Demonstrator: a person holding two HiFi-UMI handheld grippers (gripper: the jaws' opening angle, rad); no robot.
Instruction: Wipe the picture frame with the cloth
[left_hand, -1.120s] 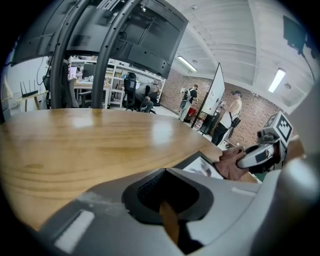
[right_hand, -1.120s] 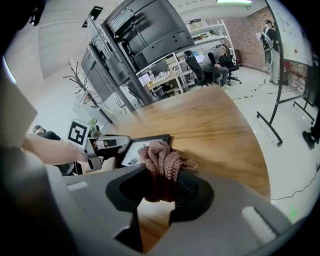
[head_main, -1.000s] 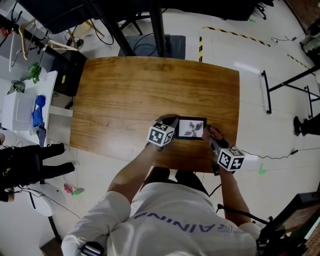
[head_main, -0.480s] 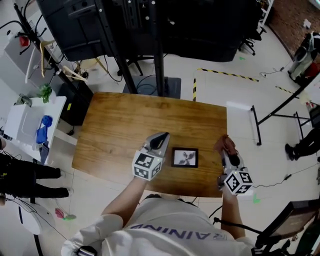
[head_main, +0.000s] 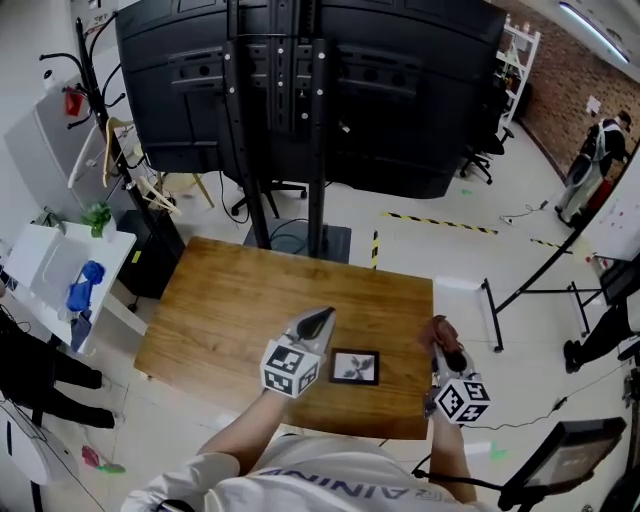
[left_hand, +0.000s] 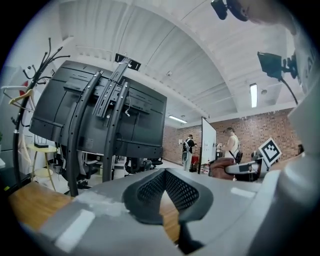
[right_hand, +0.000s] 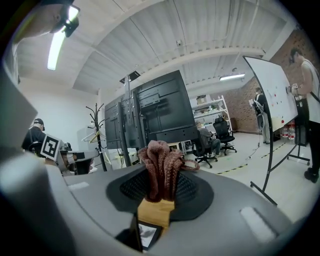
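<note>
Our right gripper (right_hand: 160, 192) has its jaws closed on the reddish-brown cloth (right_hand: 161, 167), which bunches up past the tips. Our left gripper (left_hand: 165, 175) has its jaws drawn together at the tips with nothing between them; only wood shows through the gap lower down.

Between the two grippers the picture frame (head_main: 355, 366) lies flat on the wooden table (head_main: 240, 290), close to our near edge. Both grippers are raised and apart from it. The left one is just beside its upper left corner and the right one is out by the table's right edge. We have the whole far half and the left side of the tabletop bare. Past the far edge stands a big black screen (head_main: 300, 90) on its post. A white side table (head_main: 115, 245) sits off the left edge and a black floor stand (head_main: 530, 285) off the right.

Only the head view gives us the full frame. The right gripper view catches just one corner of it under the jaws, and it shows a whiteboard (right_hand: 272, 85). The left gripper view shows the cloth held out to its right and a standing person (left_hand: 189, 150) far back.
</note>
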